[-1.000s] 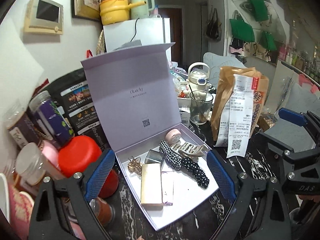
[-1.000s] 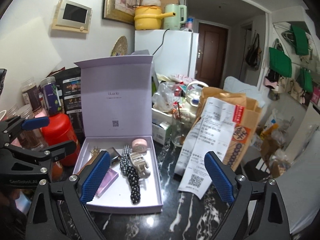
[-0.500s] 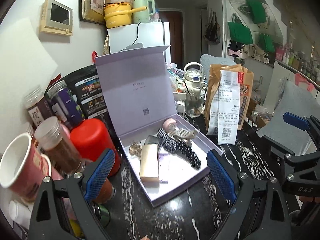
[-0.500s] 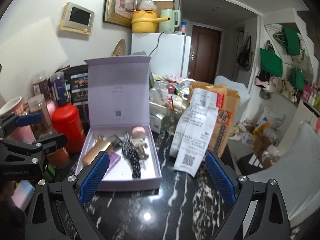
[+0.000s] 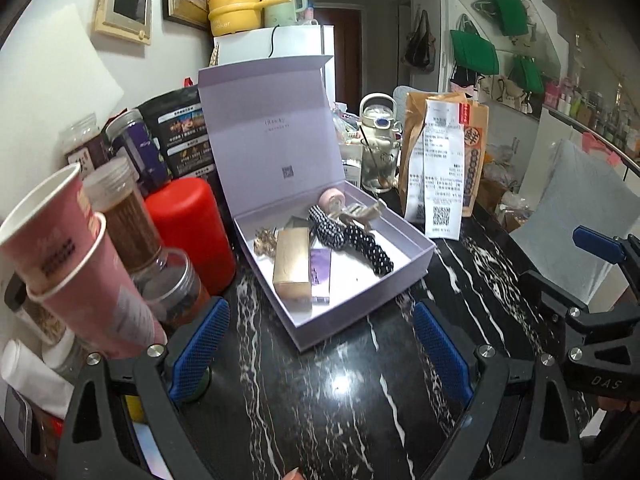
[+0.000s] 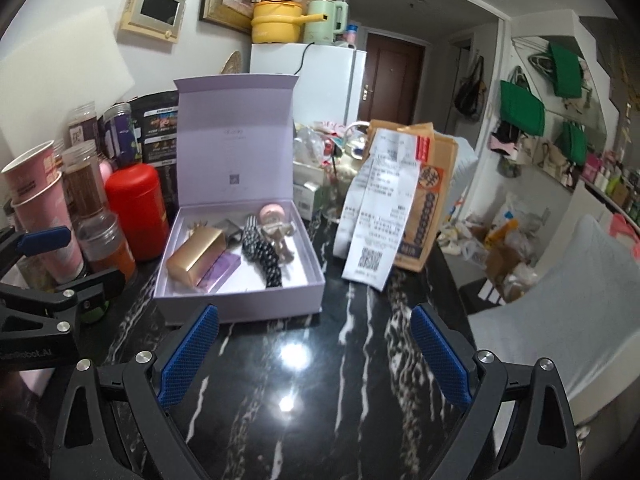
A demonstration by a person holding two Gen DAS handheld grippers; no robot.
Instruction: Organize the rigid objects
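A lilac gift box stands on the black marble table with its lid upright. Inside lie a gold case, a purple flat box, a black polka-dot hair band, a beige claw clip, a pink round thing and a gold hair clip. My left gripper is open and empty, short of the box's near corner. My right gripper is open and empty over bare table, in front of the box.
Left of the box crowd a red canister, stacked pink paper cups and jars. A brown paper bag with a long receipt stands to the right. A glass and a bottle stand behind.
Both grippers have drawn back from the box and sunk a little; the box looks smaller and farther, more dark tabletop shows, and the paper cups have come into the left view.
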